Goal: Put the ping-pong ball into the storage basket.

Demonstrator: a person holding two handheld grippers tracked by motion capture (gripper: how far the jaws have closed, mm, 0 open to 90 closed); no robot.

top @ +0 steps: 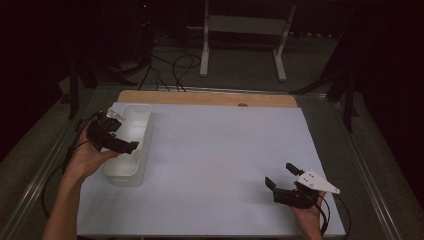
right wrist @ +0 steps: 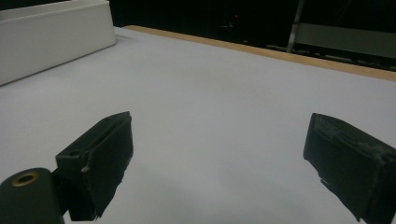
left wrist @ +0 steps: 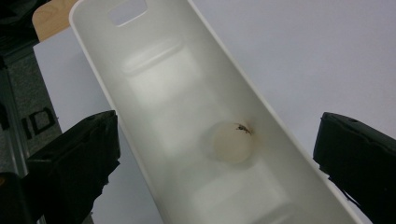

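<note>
The left tool [top: 112, 131] hangs over the long white bin [top: 131, 131] at about nine o'clock on the bench [top: 215, 160], near its left edge. In the left gripper view its two black jaws stand wide apart with nothing between them, one on either side of the bin, looking straight down into it. On the bin's floor lies a small pale round thing [left wrist: 231, 142] with a dark speck at its upper right edge — what it is cannot be told. It rests close against the wall of the bin that lies to the right in that view. A cut-out handle slot [left wrist: 127, 11] shows in the far end wall.

The right tool [top: 281, 178] sits low at about five o'clock on the bench, well apart from the bin, with the person's hand behind it and a grey three-cornered plate on top. Its jaws are spread wide too and grip nothing — the right gripper view looks between them across the bare white bench surface, with the bin's outer wall at about ten o'clock and the bench's wooden far edge [right wrist: 299, 56] beyond.
</note>
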